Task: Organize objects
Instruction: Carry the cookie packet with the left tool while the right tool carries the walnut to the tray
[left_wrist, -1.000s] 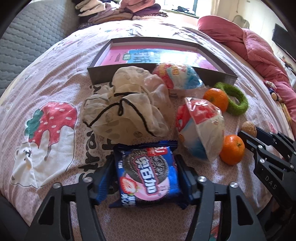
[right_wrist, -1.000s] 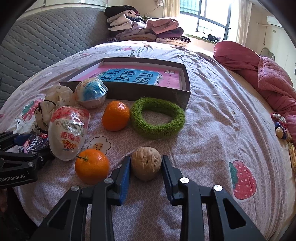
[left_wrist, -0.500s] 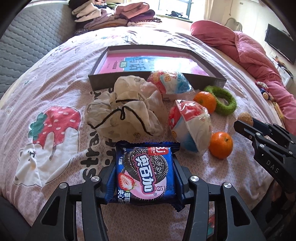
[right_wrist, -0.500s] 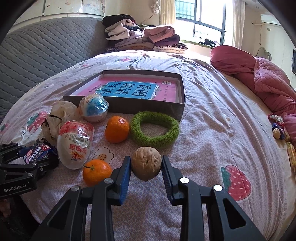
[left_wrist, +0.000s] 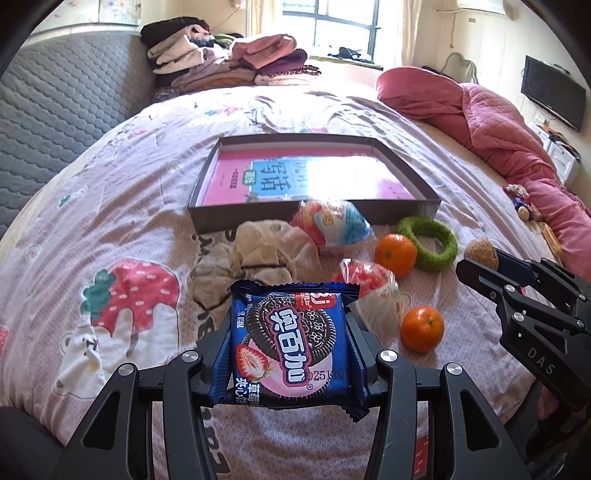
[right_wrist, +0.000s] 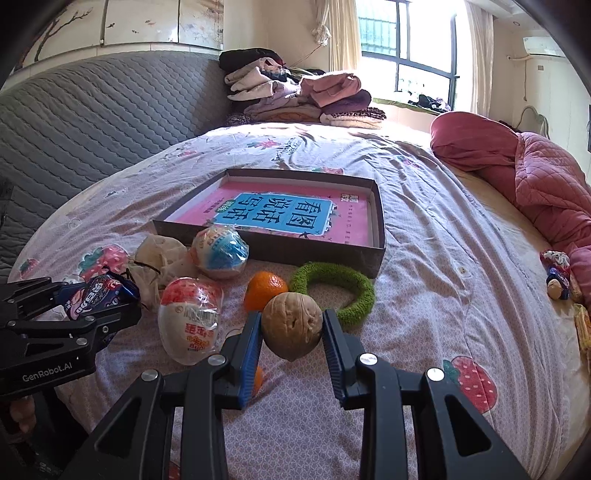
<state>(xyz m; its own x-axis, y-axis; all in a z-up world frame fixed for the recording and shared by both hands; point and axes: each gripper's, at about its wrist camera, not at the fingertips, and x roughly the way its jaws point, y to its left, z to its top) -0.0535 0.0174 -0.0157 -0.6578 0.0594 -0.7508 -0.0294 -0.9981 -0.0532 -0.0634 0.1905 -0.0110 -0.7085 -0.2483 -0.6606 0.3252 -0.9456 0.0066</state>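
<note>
cookie packet (left_wrist: 291, 347) gripped, tray (left_wrist: 207, 216) beyond

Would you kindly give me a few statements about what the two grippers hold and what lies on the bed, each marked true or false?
1. The left gripper is closed on a blue cookie packet. True.
2. The right gripper holds an orange. False: it grips a walnut; two oranges lie on the bedsheet.
3. The green ring lies inside the box. False: it lies on the sheet just outside the dark box.
4. A pink and blue book lies flat in the box. True.
5. The crumpled cloth pouch is inside the box. False: it lies on the sheet in front of the box.
</note>
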